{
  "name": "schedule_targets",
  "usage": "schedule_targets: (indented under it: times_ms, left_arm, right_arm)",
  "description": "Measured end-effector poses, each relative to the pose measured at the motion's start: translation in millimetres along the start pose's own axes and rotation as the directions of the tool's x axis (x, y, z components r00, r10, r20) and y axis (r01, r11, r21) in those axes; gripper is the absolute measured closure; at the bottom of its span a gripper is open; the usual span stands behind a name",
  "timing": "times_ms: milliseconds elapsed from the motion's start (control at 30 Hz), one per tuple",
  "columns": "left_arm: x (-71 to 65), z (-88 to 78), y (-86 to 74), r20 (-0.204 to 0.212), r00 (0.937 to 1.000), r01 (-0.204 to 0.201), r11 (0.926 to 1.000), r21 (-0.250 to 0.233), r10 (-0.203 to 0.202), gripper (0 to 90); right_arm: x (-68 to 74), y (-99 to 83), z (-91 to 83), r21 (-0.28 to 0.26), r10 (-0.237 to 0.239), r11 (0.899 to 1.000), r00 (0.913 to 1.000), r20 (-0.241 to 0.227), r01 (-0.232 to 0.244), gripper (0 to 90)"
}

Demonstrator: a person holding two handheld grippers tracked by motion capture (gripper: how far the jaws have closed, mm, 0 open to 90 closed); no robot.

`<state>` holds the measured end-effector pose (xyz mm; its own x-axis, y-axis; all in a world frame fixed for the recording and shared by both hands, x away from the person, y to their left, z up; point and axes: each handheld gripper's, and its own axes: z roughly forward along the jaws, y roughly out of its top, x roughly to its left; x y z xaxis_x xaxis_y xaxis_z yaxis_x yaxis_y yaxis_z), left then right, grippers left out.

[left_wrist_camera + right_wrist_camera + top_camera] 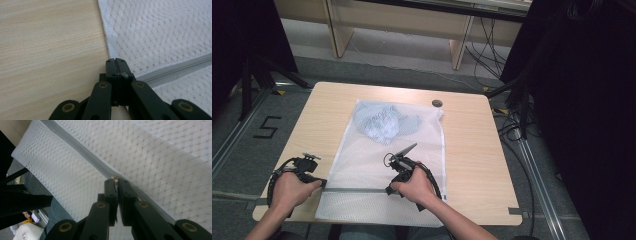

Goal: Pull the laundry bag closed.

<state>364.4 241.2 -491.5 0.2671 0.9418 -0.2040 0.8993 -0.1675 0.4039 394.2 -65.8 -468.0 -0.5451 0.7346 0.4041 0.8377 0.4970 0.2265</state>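
1 mesh bag [382,165], 2 hand-held grippers

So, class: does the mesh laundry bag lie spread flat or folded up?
Spread flat: the mesh laundry bag lies open across the table, blue cloth inside.

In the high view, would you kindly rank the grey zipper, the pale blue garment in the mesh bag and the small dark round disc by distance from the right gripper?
1. The grey zipper, at the right gripper, near edge.
2. The pale blue garment, inside the bag's far end.
3. The small dark round disc, at the table's far edge.
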Motion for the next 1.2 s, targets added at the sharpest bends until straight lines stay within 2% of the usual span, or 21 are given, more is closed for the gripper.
schedule_targets:
  times_ms: [100, 133, 167, 367, 400, 467, 533, 567, 633, 733, 767, 800, 867, 933, 1000, 1067, 1100, 1200]
  left_arm:
    - [-0.4, -0.1, -0.1, -0.005, 1.0, 0.0, 1.0, -0.002, 0.0, 89.2]
    - [-0.4, -0.1, -0.1, -0.005, 1.0, 0.0, 1.0, -0.002, 0.0, 89.2]
    - [-0.1, -0.1, 0.1, -0.002, 1.0, 0.0, 1.0, 0.0, 0.0, 89.3]
    - [-0.5, -0.1, -0.1, -0.005, 1.0, 0.001, 1.0, -0.002, -0.001, 89.3]
    - [-0.5, -0.1, 0.0, -0.005, 1.0, 0.0, 1.0, -0.001, 0.0, 89.3]
    - [-0.1, 0.5, -0.1, 0.003, 1.0, 0.0, 1.0, -0.003, 0.0, 89.2]
    - [-0.2, 0.0, 0.1, -0.003, 1.0, 0.0, 1.0, 0.001, 0.0, 89.2]
    - [-0.4, -0.1, -0.1, -0.005, 1.0, 0.0, 1.0, -0.002, 0.0, 89.2]
    - [-0.1, -0.1, 0.1, -0.001, 1.0, 0.0, 1.0, 0.001, 0.0, 89.2]
    - [-0.6, -0.1, 0.1, -0.006, 1.0, 0.0, 1.0, 0.0, 0.0, 89.2]
    - [-0.5, -0.1, 0.1, -0.006, 1.0, 0.0, 1.0, 0.0, 0.0, 89.2]
    - [-0.6, -0.1, 0.1, -0.006, 1.0, 0.0, 1.0, 0.0, 0.0, 89.2]
    - [-0.4, 0.1, 0.1, -0.003, 1.0, 0.001, 1.0, 0.0, -0.001, 89.2]
    - [-0.4, 0.5, 0.0, 0.0, 1.0, 0.002, 1.0, -0.003, -0.002, 89.2]
    - [-0.3, 0.5, 0.0, 0.0, 1.0, 0.002, 1.0, -0.003, -0.002, 89.2]
    - [-0.3, 0.5, 0.0, 0.001, 1.0, 0.002, 1.0, -0.003, -0.002, 89.2]
    - [-0.4, -0.1, 0.1, -0.005, 1.0, 0.001, 1.0, 0.001, -0.001, 89.2]
    - [-0.6, -0.1, 0.2, -0.007, 1.0, 0.001, 1.0, 0.001, -0.001, 89.2]
  right_arm:
    - [-3.4, -2.2, -2.1, -0.005, 0.001, 1.0, 1.0, 0.009, -0.001, 86.9]
    - [-8.7, -1.3, -1.1, -0.023, -0.072, 0.997, 0.9974, 0.005, 0.072, 86.9]
    - [-4.5, -2.9, -3.5, 0.0, 0.006, 1.0, 0.9999, 0.012, -0.006, 86.9]
    - [-8.8, -5.5, -6.8, -0.012, 0.0, 1.0, 1.0, 0.007, 0.001, 86.9]
    - [-5.3, -6.0, -9.2, 0.028, 0.072, 0.997, 0.9974, 0.009, -0.072, 86.9]
    - [-7.4, -6.3, -10.7, 0.029, 0.045, 0.999, 0.9989, 0.015, -0.046, 86.9]
    - [-8.2, -6.5, -10.0, 0.027, 0.046, 0.999, 0.9989, 0.009, -0.047, 86.9]
    - [-10.6, -7.7, -9.6, 0.006, 0.023, 1.0, 0.9997, 0.005, -0.023, 86.9]
    - [-9.4, -8.3, -11.6, 0.033, 0.068, 0.997, 0.9974, 0.024, -0.068, 86.9]
    - [-12.8, -9.8, -10.9, 0.019, 0.037, 0.999, 0.9993, 0.006, -0.037, 86.9]
    - [-13.4, -10.4, -12.0, 0.021, 0.037, 0.999, 0.9993, 0.004, -0.037, 86.9]
    - [-12.5, -10.5, -13.8, 0.045, 0.069, 0.997, 0.9975, 0.015, -0.07, 86.9]
    - [-13.5, -10.8, -13.9, 0.039, 0.06, 0.997, 0.9982, 0.011, -0.06, 86.9]
    - [-12.9, -11.2, -15.8, 0.044, 0.073, 0.996, 0.9971, 0.02, -0.074, 86.9]
    - [-14.3, -12.3, -15.4, 0.018, 0.057, 0.998, 0.9982, 0.021, -0.057, 86.9]
    - [-14.0, -12.8, -15.0, 0.012, 0.064, 0.998, 0.9977, 0.024, -0.064, 86.9]
    - [-13.6, -12.8, -15.3, 0.021, 0.082, 0.996, 0.9964, 0.019, -0.083, 86.9]
    - [-15.4, -13.6, -16.1, 0.011, 0.066, 0.998, 0.9975, 0.023, -0.067, 86.9]
